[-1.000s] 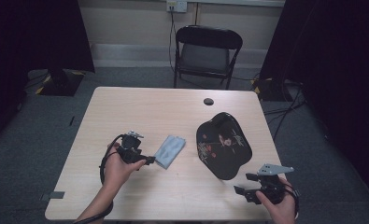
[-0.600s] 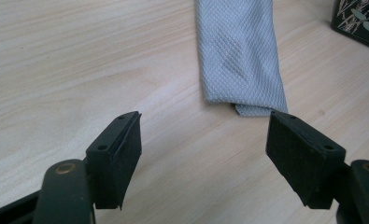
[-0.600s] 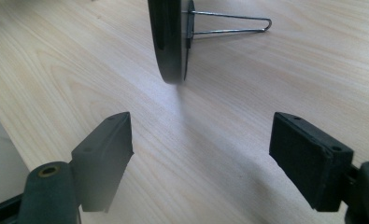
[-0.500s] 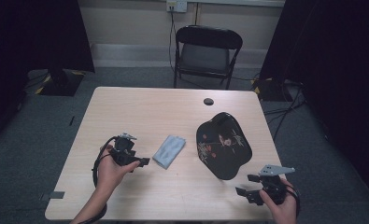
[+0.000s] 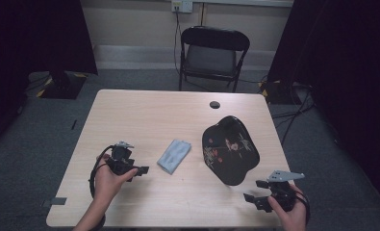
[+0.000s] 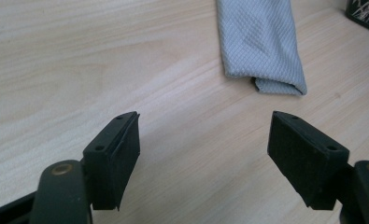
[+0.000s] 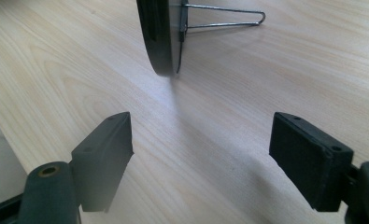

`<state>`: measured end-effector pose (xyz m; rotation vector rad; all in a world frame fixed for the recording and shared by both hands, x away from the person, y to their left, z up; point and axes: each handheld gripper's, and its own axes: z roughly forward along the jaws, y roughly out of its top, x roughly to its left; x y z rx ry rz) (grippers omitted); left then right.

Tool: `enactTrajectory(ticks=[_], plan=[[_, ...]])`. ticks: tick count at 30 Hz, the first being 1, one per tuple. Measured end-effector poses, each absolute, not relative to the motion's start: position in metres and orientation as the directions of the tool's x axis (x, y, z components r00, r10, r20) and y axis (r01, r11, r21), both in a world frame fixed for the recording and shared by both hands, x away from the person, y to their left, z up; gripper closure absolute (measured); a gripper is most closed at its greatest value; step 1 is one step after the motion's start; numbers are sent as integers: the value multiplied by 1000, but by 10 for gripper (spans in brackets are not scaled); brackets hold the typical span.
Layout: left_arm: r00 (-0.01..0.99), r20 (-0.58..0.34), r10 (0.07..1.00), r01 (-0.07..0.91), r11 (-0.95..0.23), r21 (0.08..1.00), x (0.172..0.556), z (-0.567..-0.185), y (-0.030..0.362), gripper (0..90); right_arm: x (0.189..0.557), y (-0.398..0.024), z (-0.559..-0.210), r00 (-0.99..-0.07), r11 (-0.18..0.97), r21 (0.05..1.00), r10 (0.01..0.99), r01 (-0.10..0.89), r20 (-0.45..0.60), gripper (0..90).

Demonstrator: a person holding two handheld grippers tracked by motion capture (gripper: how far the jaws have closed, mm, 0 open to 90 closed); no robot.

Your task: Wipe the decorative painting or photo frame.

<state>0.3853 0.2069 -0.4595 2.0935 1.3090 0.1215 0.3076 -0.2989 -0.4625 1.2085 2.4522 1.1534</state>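
Two hand-held grippers, both gaping wide, nothing held.
Folded cloth (image 6: 261, 46) lies flat on my desk (image 5: 144, 115), just ahead of my left hand-held gripper (image 6: 203, 154); a shallow approach (thin fabric) might merely push it along.

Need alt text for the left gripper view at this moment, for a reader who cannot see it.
The left gripper points its two black jaws, standing wide apart with nothing between them, across a pale wooden table. A folded grey cloth lies ahead of them, apart from both jaws. The edge of a dark object shows at the top right corner.
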Motion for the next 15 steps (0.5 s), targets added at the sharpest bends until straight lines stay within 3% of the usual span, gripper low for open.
enactTrajectory(ticks=[15], plan=[[480, -268, 835, 778, -264, 570, 375, -468, 227, 255, 308, -299, -467, -659, 386, 696, 733, 606, 168, 212]])
